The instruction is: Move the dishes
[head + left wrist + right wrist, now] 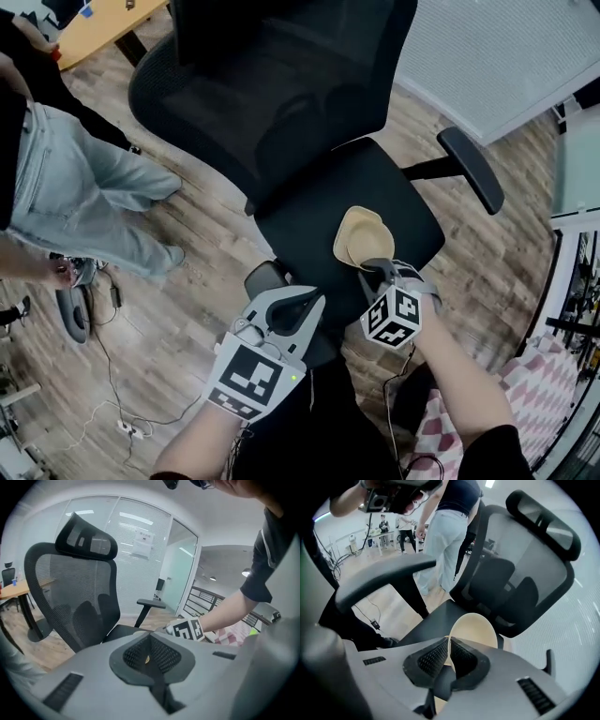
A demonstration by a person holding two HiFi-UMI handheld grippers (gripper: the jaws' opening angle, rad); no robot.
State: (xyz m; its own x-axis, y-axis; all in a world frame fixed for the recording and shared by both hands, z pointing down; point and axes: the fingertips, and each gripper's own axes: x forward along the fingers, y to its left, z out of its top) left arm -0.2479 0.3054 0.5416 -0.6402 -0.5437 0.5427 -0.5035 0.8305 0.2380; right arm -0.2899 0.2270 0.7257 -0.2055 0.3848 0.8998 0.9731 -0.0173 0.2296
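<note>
Wooden floor boards fill the room under a black office chair [281,112] with a mesh back, and its padded seat serves as the worktop [305,220]. On the near right part of this worktop lies a tan dish [364,239]. A second dish of the same colour seems to lie together with it, but I cannot tell this surely. The right gripper [377,267] reaches to the near edge of the tan dish [474,629]. In the right gripper view its fingers [433,660] are pressed together on the rim, so the thin edge stands between the two dark pads. The left gripper [302,302] hangs just beside it, at the front edge of the worktop and apart from the dish. In the left gripper view its fingers [164,656] are closed against each other and hold nothing. One armrest [472,169] sticks out at the right of the chair. A person in light jeans [80,192] stands at the left, and thin cables [112,375] run over the floor near that person's feet. A pink and white checked cloth [548,394] shows at the lower right corner.
</note>
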